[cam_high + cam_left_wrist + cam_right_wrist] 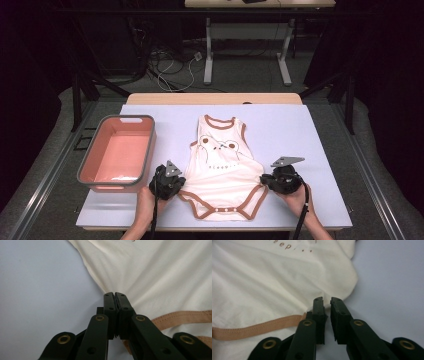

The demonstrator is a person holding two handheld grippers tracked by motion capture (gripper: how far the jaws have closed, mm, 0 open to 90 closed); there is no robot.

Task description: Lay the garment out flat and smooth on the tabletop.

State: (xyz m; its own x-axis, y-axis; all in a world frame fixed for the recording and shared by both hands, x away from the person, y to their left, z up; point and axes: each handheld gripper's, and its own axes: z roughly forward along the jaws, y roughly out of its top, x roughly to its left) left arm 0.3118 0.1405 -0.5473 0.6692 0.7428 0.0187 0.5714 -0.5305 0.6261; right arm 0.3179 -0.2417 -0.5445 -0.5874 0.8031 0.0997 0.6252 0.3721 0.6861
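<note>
A cream baby bodysuit [220,170] with brown trim and a frog print lies flat on the lavender mat [300,135], neck away from me. My left gripper [183,186] sits at its left side by the leg opening. In the left gripper view its jaws [115,293] are pressed together on the cloth edge [150,277], and creases run out from the tips. My right gripper [264,179] is at the garment's right side. Its jaws [326,298] stand a narrow slit apart with the cloth edge [287,290] pinched at the tips, above the brown trim [257,327].
A pink bin with a grey rim [150,145] stands on the mat's left side, close to my left gripper. A bare strip of mat lies right of the bodysuit. Beyond the table are desk legs [208,50] and cables on the floor.
</note>
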